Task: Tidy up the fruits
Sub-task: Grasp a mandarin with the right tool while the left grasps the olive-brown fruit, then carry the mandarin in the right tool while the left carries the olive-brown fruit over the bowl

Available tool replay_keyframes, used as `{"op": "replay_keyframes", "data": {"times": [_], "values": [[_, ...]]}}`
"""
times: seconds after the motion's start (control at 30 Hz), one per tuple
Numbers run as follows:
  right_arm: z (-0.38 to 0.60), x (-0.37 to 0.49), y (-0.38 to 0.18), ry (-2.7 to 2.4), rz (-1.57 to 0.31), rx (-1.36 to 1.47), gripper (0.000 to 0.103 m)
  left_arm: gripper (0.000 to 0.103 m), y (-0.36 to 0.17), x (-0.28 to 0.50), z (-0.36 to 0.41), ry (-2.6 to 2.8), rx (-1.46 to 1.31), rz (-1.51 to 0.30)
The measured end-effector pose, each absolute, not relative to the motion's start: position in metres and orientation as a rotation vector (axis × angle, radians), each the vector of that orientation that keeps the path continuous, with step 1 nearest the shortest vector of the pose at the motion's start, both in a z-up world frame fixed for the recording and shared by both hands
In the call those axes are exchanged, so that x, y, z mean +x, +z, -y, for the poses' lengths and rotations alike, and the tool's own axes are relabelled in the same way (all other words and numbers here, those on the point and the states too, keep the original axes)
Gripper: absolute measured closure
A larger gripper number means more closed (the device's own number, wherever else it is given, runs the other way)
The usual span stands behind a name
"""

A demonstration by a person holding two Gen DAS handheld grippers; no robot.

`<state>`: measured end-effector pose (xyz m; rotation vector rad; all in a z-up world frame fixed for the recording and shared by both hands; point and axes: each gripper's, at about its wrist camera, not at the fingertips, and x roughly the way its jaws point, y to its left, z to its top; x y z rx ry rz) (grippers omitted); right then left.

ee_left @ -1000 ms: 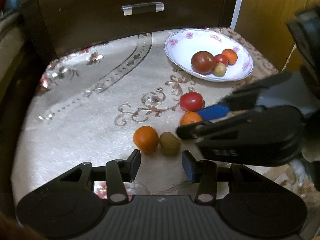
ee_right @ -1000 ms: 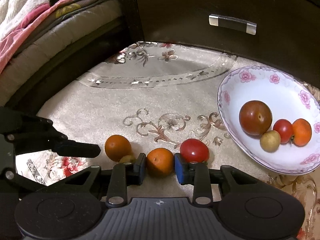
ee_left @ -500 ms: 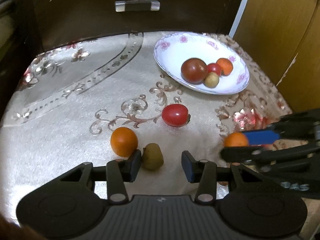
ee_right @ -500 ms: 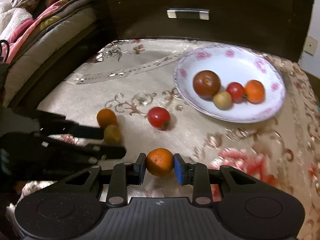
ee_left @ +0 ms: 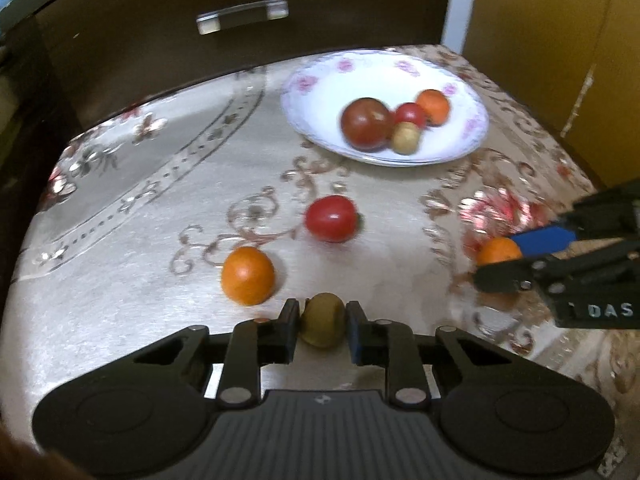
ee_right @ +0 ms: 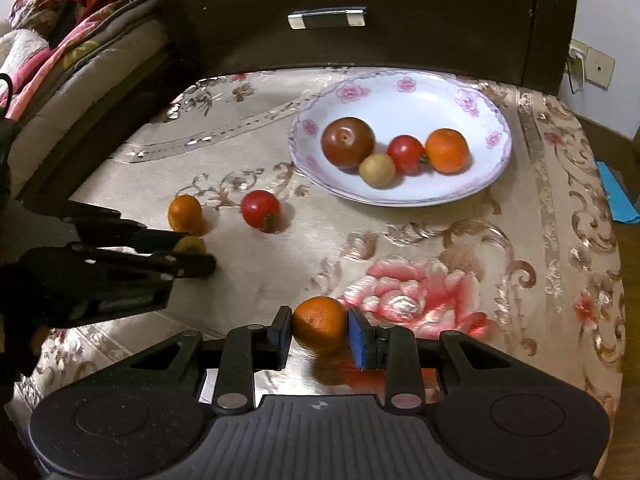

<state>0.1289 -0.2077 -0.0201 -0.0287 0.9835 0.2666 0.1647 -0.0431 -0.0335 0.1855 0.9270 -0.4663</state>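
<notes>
My left gripper [ee_left: 321,322] is shut on a small olive-green fruit [ee_left: 322,319] low over the tablecloth; it also shows in the right wrist view [ee_right: 191,243]. My right gripper [ee_right: 320,331] is shut on a small orange [ee_right: 319,330], seen too in the left wrist view [ee_left: 498,251]. A white floral plate [ee_right: 472,92] holds a dark tomato [ee_right: 348,143], a yellowish fruit [ee_right: 377,169], a red tomato [ee_right: 405,154] and an orange [ee_right: 447,150]. Loose on the cloth lie a red tomato [ee_left: 331,218] and an orange [ee_left: 248,275].
A dark wooden drawer front with a metal handle [ee_right: 327,18] stands behind the table. Bedding [ee_right: 48,52] lies at the left. A yellow cabinet [ee_left: 552,40] stands at the right. A blue item [ee_right: 618,196] lies off the table's right edge.
My left gripper has closed on the olive-green fruit. My right gripper has drawn back toward the near right with the orange held.
</notes>
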Motion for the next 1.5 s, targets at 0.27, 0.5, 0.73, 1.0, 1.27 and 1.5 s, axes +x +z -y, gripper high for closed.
{"op": "replay_keyframes", "data": {"times": [0.27,0.5,0.73,1.0,1.27,1.5], "values": [[0.203,0.123,-0.023,0.286,-0.952,-0.12,0.078,0.07,-0.031,0.156,0.059,-0.533,0.239,-0.902],[0.2,0.126,-0.024,0.295,-0.951,-0.14,0.073,0.068,-0.035,0.15,0.054,-0.538,0.278,-0.899],[0.2,0.123,-0.024,0.3,-0.946,-0.149,0.072,0.055,-0.037,0.152,0.046,-0.526,0.258,-0.904],[0.2,0.119,-0.022,0.291,-0.947,-0.145,0.072,0.056,-0.036,0.15,0.05,-0.522,0.281,-0.897],[0.199,0.12,-0.021,0.279,-0.96,-0.164,0.079,0.069,-0.034,0.15,0.054,-0.541,0.276,-0.915],[0.198,0.121,-0.019,0.284,-0.955,-0.15,0.08,0.069,-0.028,0.155,0.053,-0.53,0.248,-0.902]]}}
